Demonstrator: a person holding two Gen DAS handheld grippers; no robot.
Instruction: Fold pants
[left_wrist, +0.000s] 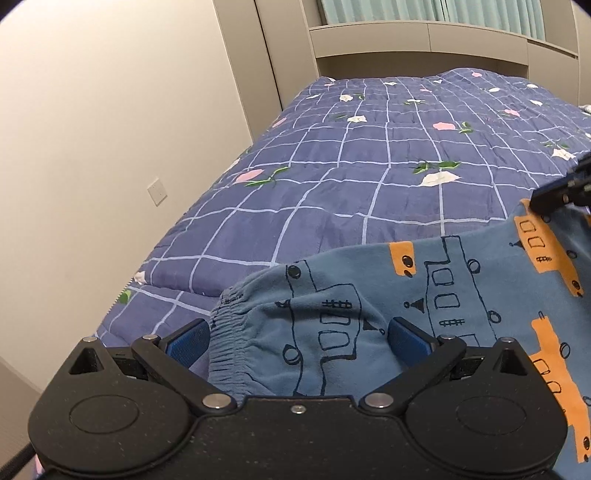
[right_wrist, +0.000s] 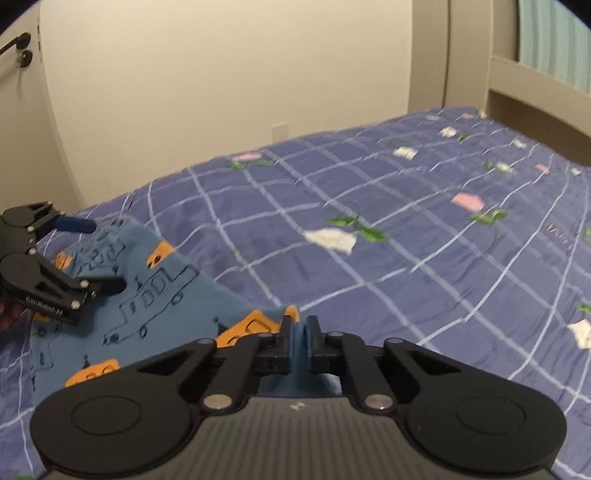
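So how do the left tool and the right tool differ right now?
The left tool is open, its blue pads spread either side of the pants' elastic waistband, while the right tool is shut, pinching a fold of the pants. The left tool sits at the gathered waistband; the right tool holds a plain part of the cloth. Both are black with blue pads and work over the quilt.

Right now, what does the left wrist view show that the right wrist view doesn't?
Left wrist only: the pants' elastic waistband between the open left gripper fingers, and a wall switch.
Right wrist only: the right gripper shut on a pinch of the pants, and a door handle.
Both: the pants on the quilt.
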